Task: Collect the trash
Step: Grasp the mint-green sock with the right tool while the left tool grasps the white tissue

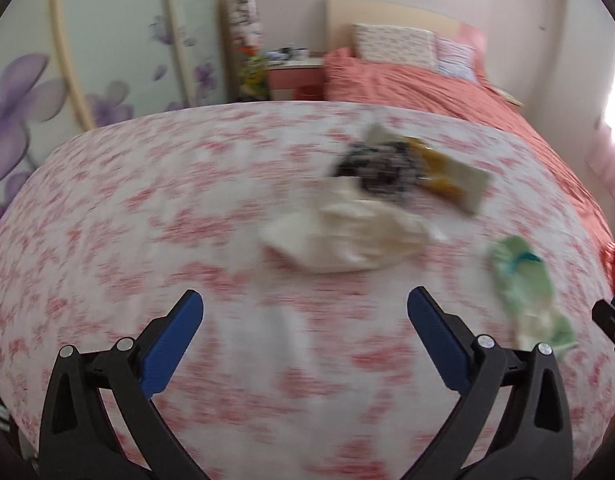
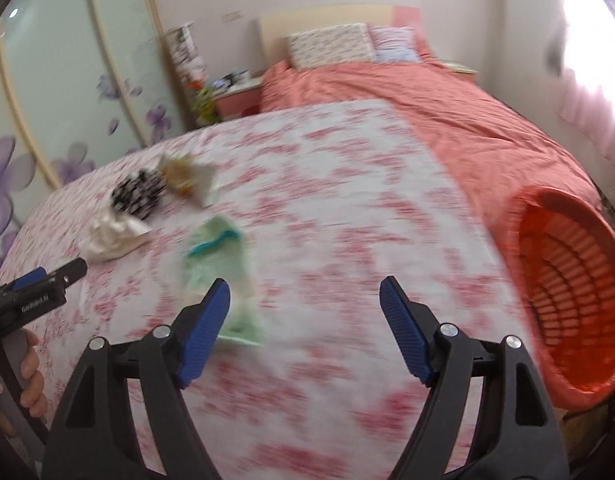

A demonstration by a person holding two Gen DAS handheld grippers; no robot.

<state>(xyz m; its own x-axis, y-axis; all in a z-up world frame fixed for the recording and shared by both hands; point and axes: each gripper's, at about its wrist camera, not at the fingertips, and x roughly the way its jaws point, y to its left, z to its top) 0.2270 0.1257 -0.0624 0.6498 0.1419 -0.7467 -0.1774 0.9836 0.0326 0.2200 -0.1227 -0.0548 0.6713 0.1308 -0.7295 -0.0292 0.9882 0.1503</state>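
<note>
Both the left tool [image 1: 305,306] and the right tool [image 2: 305,300] are being held wide apart, gripping nothing, above the floral bed cover [image 2: 347,208]. 4 trash pieces are lying there: white tissue [image 1: 347,240], black-and-white wrapper [image 1: 377,168], yellow packet [image 1: 455,182], green wrapper [image 2: 219,248]. The orange basket [image 2: 579,376] is sitting at the bed's right edge.

A bed [image 2: 447,128] fills both views, its coral cover toward the upper right. A pink-and-white floral blanket [image 2: 327,208] spreads over its near part. On the blanket, left of centre in the right wrist view, lie a white crumpled paper [image 2: 111,236], a black-and-white wrapper [image 2: 137,194], a yellow-white packet [image 2: 191,178] and a green wrapper [image 2: 219,256]. An orange basket [image 2: 567,292] lies tipped at the right edge.
</note>
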